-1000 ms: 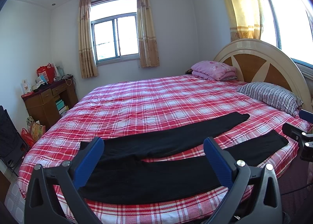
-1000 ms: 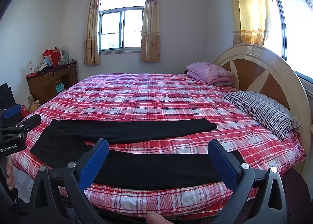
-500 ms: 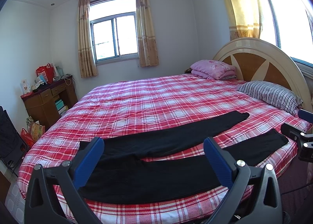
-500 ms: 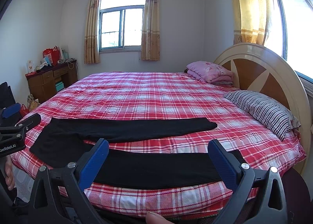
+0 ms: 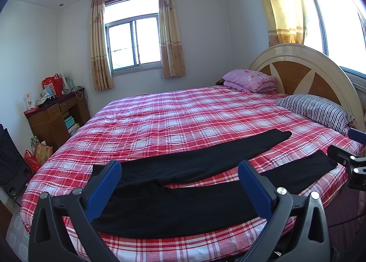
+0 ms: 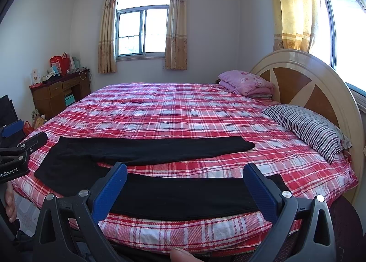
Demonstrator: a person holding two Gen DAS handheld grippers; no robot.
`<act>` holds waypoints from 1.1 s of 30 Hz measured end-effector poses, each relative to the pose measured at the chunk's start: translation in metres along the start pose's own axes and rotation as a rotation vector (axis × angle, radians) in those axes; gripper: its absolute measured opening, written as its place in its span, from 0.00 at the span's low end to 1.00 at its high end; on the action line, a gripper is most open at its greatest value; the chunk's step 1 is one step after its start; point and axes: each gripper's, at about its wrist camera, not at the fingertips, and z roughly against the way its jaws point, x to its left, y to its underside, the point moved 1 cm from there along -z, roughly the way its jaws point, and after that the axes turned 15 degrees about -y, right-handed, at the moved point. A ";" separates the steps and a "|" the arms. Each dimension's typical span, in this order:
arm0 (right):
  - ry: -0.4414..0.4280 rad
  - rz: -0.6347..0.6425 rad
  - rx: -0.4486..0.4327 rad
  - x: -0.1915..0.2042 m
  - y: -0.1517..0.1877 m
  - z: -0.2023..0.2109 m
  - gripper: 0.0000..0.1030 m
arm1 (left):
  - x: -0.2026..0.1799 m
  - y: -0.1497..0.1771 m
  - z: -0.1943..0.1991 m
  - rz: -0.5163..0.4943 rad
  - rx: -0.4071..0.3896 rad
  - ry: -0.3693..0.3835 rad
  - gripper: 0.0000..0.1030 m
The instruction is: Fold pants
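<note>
Black pants (image 5: 183, 202) (image 6: 160, 195) lie flat along the near edge of a bed (image 5: 183, 120) (image 6: 183, 111) with a red plaid cover, legs spread apart in a narrow V toward the headboard side. My left gripper (image 5: 179, 184) is open, held in front of the waist end, apart from the cloth. My right gripper (image 6: 185, 184) is open too, hovering before the near leg without touching it. Each gripper shows at the edge of the other's view: the right gripper (image 5: 347, 163) and the left gripper (image 6: 16, 147).
A striped pillow (image 5: 315, 111) and a folded pink quilt (image 5: 249, 80) lie by the round headboard (image 6: 304, 83). A wooden desk (image 5: 55, 113) with clutter and bags stands at the left wall. A fingertip (image 6: 180, 255) shows at the bottom edge.
</note>
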 end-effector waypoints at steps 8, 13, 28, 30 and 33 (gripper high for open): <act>0.001 0.000 0.008 0.000 0.001 -0.003 0.99 | -0.003 0.005 -0.003 -0.011 0.012 0.003 1.00; 0.001 -0.002 0.018 0.000 0.002 -0.006 0.99 | -0.005 0.005 -0.005 -0.015 0.021 0.003 1.00; 0.006 -0.013 0.091 -0.005 0.015 -0.037 0.99 | -0.018 0.019 -0.035 -0.042 0.105 0.007 1.00; 0.008 -0.007 0.111 -0.004 0.019 -0.045 0.99 | -0.018 0.023 -0.041 -0.045 0.122 0.005 1.00; 0.015 0.001 0.134 -0.008 0.024 -0.060 0.99 | -0.021 0.028 -0.056 -0.065 0.150 0.005 1.00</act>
